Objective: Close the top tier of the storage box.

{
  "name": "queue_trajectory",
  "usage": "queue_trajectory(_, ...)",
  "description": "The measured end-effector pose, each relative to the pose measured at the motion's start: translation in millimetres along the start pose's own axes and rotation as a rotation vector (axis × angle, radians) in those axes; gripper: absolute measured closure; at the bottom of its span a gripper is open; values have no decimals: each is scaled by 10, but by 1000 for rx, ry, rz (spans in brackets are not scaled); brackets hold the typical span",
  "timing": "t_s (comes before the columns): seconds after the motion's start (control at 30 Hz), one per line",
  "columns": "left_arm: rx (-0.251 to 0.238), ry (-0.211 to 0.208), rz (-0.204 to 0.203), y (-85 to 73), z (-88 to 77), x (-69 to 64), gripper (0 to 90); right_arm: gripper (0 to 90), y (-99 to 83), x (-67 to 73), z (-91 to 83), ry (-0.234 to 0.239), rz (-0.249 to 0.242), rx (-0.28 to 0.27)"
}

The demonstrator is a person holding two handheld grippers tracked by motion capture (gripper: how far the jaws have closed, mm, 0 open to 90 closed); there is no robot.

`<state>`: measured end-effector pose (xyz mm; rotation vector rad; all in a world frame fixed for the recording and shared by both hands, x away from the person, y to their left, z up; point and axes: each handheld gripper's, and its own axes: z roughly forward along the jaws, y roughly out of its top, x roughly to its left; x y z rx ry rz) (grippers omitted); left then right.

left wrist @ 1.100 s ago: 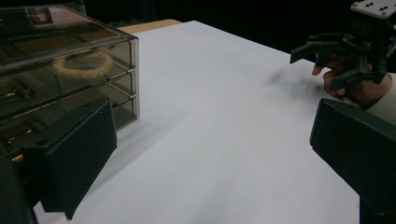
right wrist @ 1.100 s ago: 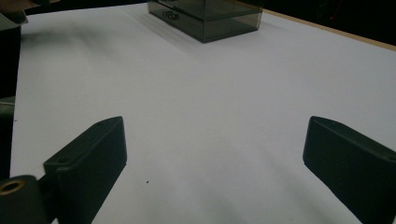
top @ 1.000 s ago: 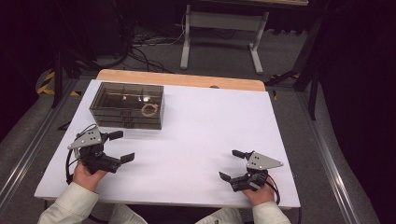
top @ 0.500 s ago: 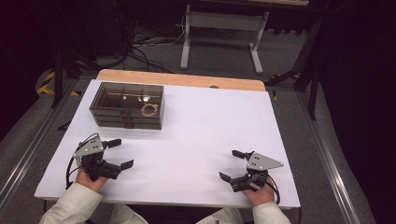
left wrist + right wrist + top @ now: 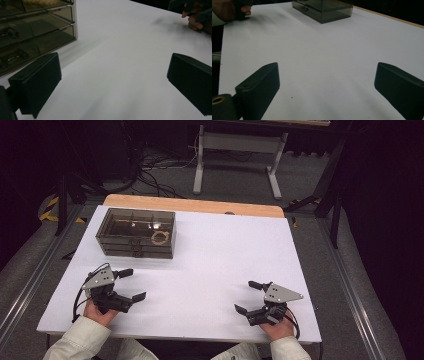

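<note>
On table (image 5: 210, 270), near edge: left hand-held gripper (image 5: 129, 284) and right hand-held gripper (image 5: 248, 296) both spread wide, empty. Drawer box (image 5: 137, 233) at far left, drawers shut, untouched. Everything left to do.

Smoky, glossy see-through plastic drawer box (image 5: 137, 233) — matt white tabletop (image 5: 220, 270), bare wood edge — matt black fingers (image 5: 37, 82).

The right gripper (image 5: 327, 92) holds its two black fingers (image 5: 259, 85) wide apart over the bare white counter (image 5: 332, 50). Far ahead stands a smoky transparent plastic drawer box (image 5: 324, 8) (its contents unclear), well apart from a hand (image 5: 230, 10) at upper left.
</note>
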<state>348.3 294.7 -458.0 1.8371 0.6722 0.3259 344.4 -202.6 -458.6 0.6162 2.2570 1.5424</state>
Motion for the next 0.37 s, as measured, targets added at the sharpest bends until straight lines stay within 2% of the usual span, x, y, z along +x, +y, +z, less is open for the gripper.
queue_trajectory(0.1, -5, 1, 13, 4, -9, 4, 4, 66, 0, 0, 0, 0, 0, 0)
queue_trajectory(0.2, 5, -1, -16, 0, -3, 10, 4, 66, 0, 2, -3, 1, 2, 1)
queue_trajectory(0.27, -1, 1, -13, 2, -2, 11, 4, 66, 1, 2, -4, 3, 1, 1)
queue_trajectory(0.3, 1, 14, 4, 8, -13, 8, 4, 66, 1, 2, -4, 3, 1, 1)
queue_trajectory(0.37, -3, 3, -12, 5, -11, -1, 4, 66, 1, 2, -3, 3, 1, 0)
